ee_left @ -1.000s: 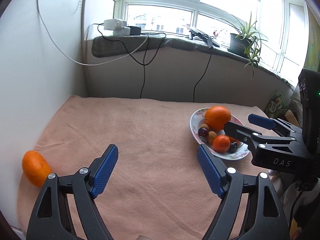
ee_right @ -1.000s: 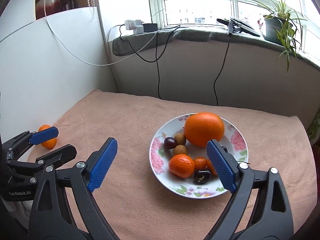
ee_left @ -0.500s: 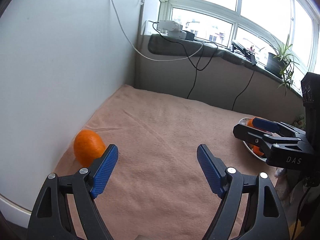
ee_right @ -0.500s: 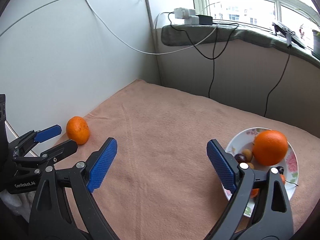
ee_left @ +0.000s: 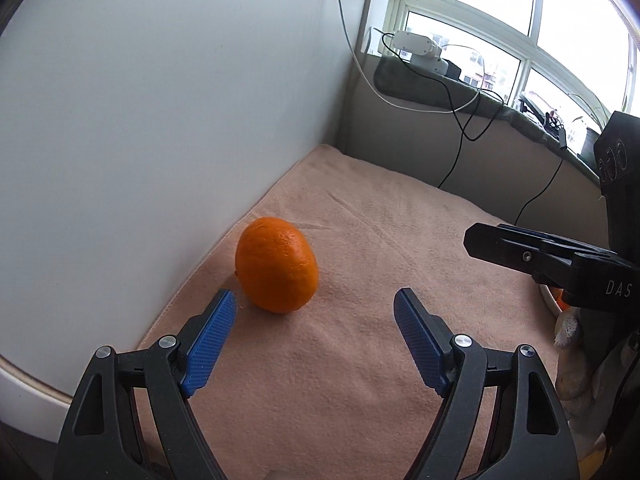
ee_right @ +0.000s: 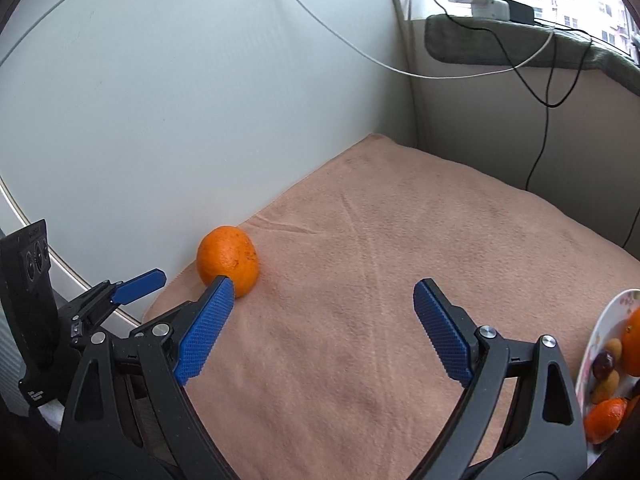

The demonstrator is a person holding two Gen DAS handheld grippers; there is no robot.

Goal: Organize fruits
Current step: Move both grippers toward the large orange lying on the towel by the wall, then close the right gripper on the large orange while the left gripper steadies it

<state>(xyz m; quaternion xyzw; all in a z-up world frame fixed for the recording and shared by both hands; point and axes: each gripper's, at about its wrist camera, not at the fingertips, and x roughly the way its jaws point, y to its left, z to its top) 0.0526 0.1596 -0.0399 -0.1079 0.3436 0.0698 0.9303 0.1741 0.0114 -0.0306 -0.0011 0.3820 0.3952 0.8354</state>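
A loose orange (ee_left: 277, 265) lies on the peach towel (ee_left: 360, 360) close to the white wall panel; it also shows in the right wrist view (ee_right: 227, 261). My left gripper (ee_left: 316, 312) is open and empty, with the orange just ahead of its left finger. My right gripper (ee_right: 324, 300) is open and empty over the middle of the towel. A flowered plate (ee_right: 600, 332) with several fruits sits at the right edge of the right wrist view. The left gripper's blue fingers (ee_right: 140, 282) show at lower left there.
The white wall panel (ee_left: 160, 120) bounds the towel on the left. A grey sill with cables (ee_right: 520, 52) and a power strip (ee_left: 416, 46) runs along the back. The right gripper's body (ee_left: 560, 264) stands to the right in the left wrist view.
Both grippers have swung left toward the wall. The orange is now larger and nearer the left gripper's fingers. The plate has slid to the right edge of view.
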